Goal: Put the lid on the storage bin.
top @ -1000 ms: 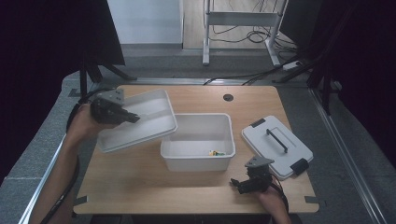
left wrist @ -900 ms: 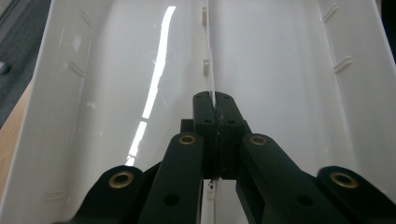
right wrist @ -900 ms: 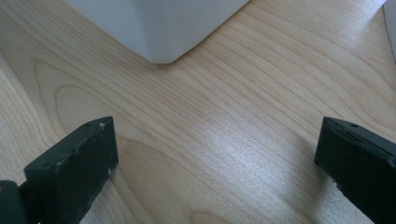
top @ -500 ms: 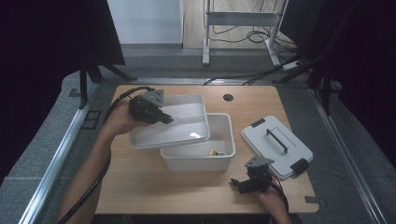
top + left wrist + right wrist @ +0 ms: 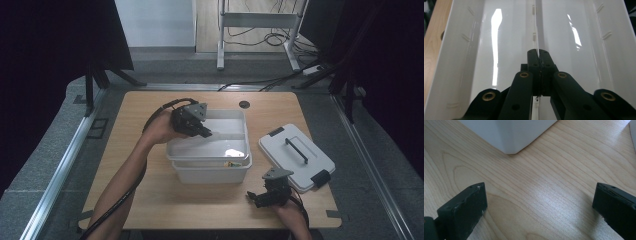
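Note:
A white shallow tray (image 5: 220,146) with a thin middle divider (image 5: 535,30) sits over the open top of a white box (image 5: 210,175) at the table's centre. My left gripper (image 5: 205,132) reaches in from the left and is shut on that divider; in the left gripper view its jaws (image 5: 539,53) pinch the thin wall. Small coloured pieces (image 5: 230,163) show in the box under the tray's front edge. My right gripper (image 5: 252,197) rests low on the wood near the front edge, open, with bare table between its fingers (image 5: 464,210) and the box corner (image 5: 511,137) ahead.
A grey-white lid (image 5: 295,157) with a dark handle and black clips lies flat at the right of the wooden table (image 5: 150,205). A round cable hole (image 5: 244,104) is at the back. Cables trail from both grippers.
My left gripper has carried the tray from the table's left side rightward and slightly down until it lies over the box. The right gripper has stayed put.

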`<state>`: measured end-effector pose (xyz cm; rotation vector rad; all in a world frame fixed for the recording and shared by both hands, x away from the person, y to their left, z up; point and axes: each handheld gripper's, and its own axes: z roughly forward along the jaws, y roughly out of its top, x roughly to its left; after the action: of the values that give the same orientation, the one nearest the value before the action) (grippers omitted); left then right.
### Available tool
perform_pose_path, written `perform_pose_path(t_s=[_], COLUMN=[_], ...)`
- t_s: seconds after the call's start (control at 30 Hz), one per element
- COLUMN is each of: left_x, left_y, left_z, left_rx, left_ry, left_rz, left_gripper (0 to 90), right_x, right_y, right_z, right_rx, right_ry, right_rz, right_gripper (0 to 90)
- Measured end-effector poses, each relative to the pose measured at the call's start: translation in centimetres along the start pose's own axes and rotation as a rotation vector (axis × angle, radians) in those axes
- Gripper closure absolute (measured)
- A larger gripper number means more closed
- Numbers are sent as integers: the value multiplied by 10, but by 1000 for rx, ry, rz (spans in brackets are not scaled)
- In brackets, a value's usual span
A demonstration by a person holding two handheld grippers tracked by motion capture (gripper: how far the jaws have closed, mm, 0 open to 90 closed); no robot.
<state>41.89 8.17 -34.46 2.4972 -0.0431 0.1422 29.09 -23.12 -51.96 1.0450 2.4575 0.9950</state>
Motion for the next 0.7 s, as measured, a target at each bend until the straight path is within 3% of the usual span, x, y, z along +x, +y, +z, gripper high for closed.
perform_pose_path(t_s=[0.27, 0.7], left_x=[1, 0], left_y=[-1, -9], left_z=[25, 30], left_rx=[28, 29], left_ry=[-10, -19], left_rz=[8, -42], left_gripper=[891, 886], right_x=[0, 0], right_y=[0, 0], right_z=[0, 0], right_rx=[0, 0], right_ry=[2, 2], right_rz=[2, -2], right_gripper=[0, 0])
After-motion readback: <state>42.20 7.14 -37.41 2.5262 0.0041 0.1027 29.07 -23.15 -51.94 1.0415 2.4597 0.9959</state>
